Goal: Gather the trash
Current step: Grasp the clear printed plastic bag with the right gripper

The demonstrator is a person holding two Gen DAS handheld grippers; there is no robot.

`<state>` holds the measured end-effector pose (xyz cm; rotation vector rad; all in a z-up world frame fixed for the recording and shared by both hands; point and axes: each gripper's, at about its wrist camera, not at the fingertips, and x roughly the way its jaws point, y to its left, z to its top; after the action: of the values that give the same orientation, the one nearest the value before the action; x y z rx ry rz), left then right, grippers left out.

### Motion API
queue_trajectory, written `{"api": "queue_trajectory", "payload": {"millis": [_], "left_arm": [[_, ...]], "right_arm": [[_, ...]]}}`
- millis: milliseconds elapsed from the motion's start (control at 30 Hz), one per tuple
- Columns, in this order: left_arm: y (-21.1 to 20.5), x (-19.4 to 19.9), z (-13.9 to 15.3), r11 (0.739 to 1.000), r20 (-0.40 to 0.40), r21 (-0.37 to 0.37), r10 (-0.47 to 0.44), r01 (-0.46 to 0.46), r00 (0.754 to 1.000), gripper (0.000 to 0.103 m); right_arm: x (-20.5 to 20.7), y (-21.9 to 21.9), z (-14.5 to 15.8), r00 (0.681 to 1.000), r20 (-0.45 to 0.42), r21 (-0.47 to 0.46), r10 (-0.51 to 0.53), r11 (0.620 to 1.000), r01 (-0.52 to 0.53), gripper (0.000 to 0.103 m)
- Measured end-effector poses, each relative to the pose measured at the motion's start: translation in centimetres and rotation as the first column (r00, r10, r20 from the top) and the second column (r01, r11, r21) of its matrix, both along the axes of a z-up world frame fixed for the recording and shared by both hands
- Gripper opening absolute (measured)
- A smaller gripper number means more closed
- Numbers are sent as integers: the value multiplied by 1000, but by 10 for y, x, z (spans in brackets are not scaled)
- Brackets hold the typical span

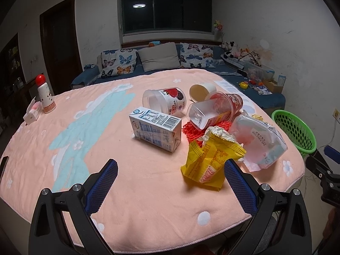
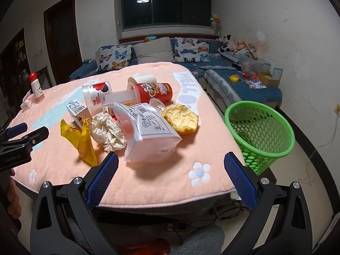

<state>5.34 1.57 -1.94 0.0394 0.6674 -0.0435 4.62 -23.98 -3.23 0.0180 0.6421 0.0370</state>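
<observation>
Trash lies on the pink-covered table (image 1: 127,191): a milk carton (image 1: 156,128), a yellow wrapper (image 1: 210,161), a white pouch (image 1: 260,142), a berry yogurt tub (image 1: 165,102), a red cup (image 1: 216,108) and a paper cup (image 1: 201,91). My left gripper (image 1: 170,180) is open and empty, just short of the yellow wrapper. My right gripper (image 2: 171,174) is open and empty in front of the white pouch (image 2: 148,136). Crumpled paper (image 2: 108,131), a yellow sponge-like lump (image 2: 180,116) and the yellow wrapper (image 2: 81,138) lie nearby. A green mesh basket (image 2: 259,133) stands on the floor right of the table.
A red-capped white bottle (image 1: 44,95) and a small white box (image 1: 33,113) stand at the table's far left. A blue sofa (image 2: 244,85) with butterfly cushions runs behind and to the right. Cables lie on the floor under the table edge (image 2: 212,216).
</observation>
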Motion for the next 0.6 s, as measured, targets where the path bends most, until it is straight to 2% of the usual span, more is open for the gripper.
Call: {"api": "queue_trajectory", "payload": {"millis": [233,500,600], "left_arm": [[4,7,-4,1000,-6,-2,-10,10,1000,97],[11,10,-14,999,-21,-24,-43,42,999,97],[8,10,-18,996,-28,-38,-86,85,996,97]], "right_arm": [[31,10,-3,998,-29,-14,62,998,-63,90],[72,24,-10,986,-73,-49,149,987,-153,72],[84,28,-14,981,-95,-69,171,982,-178,63]]}}
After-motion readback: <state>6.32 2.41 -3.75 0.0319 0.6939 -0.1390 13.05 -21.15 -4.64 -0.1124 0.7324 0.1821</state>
